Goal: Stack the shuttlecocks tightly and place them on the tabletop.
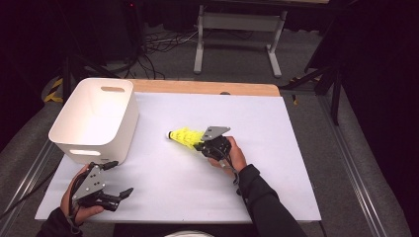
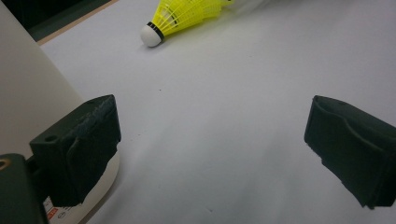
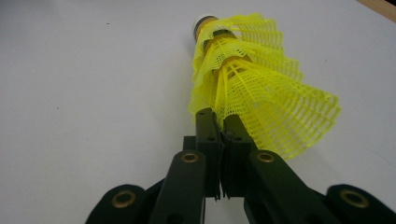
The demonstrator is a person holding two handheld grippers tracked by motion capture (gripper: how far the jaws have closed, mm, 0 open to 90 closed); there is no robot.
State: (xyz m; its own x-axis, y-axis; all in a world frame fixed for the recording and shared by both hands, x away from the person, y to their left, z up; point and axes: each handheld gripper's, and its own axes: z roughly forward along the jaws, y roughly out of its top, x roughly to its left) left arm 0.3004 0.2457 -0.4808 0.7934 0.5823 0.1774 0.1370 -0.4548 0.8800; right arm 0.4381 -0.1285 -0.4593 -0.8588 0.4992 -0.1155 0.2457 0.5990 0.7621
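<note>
The right hand-held gripper [image 1: 200, 144] has its jaws closed on the net skirt of the yellow shuttlecock [image 1: 184, 138], near the middle of the white counter [image 1: 276, 163]. The left hand-held gripper [image 1: 120, 178] is wide open, holding nothing, just beside the white bin [image 1: 94, 121].

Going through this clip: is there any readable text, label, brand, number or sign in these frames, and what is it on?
No text can be read.
A small sticker with red marks sits low on the white bin beside the left gripper: too small and blurred to read.
The yellow shuttlecock in the right gripper carries a black band near its white cap, no lettering.
</note>
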